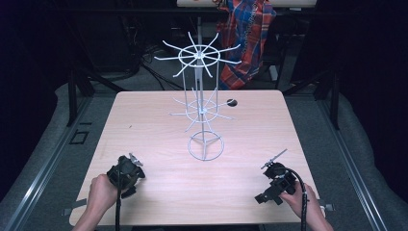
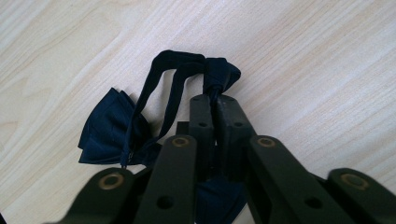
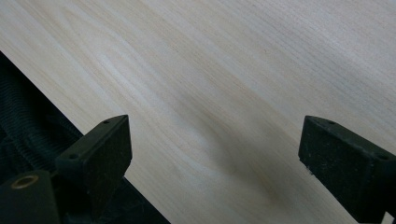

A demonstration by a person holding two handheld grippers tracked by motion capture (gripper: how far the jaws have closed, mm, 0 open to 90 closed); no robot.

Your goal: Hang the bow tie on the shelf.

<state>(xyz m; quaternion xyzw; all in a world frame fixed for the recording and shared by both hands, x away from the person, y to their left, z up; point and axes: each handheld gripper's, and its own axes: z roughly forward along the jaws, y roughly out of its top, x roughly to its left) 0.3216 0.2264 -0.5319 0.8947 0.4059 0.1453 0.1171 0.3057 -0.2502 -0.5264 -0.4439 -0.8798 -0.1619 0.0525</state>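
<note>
On the near left of the wooden table, the left gripper is seen with jaws pressed together, pinching the knot of a dark blue bow tie lying on the wood. A white wire rack stands mid-table. At the near right, the right gripper is held wide apart, nothing between its jaws.

Matt wood table; cloth bow tie

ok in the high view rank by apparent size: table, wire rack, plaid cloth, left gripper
1. table
2. wire rack
3. plaid cloth, though it sits farther back and is partly hidden, so its rank is unsure
4. left gripper
</note>
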